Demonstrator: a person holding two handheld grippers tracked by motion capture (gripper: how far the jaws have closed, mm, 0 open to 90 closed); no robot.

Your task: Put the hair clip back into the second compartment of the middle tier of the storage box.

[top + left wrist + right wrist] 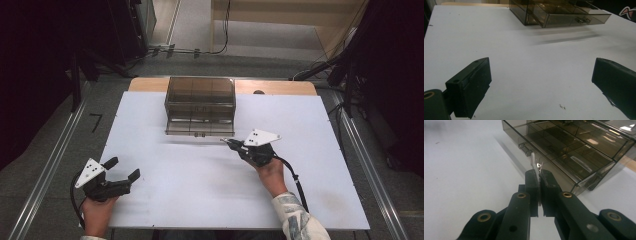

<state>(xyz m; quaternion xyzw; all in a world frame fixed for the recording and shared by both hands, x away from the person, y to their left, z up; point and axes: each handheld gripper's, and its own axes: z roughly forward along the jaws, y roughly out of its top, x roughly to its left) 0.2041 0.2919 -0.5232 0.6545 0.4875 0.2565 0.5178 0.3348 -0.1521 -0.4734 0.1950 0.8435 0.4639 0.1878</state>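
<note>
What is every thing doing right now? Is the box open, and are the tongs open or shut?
Smoky plastic drawer box: upright on the white table, its bottom drawer pulled out, open.
Left tongs: open wide, holding nothing.
Right tongs: shut on a small thin metal piece, close to the open drawer.
</note>
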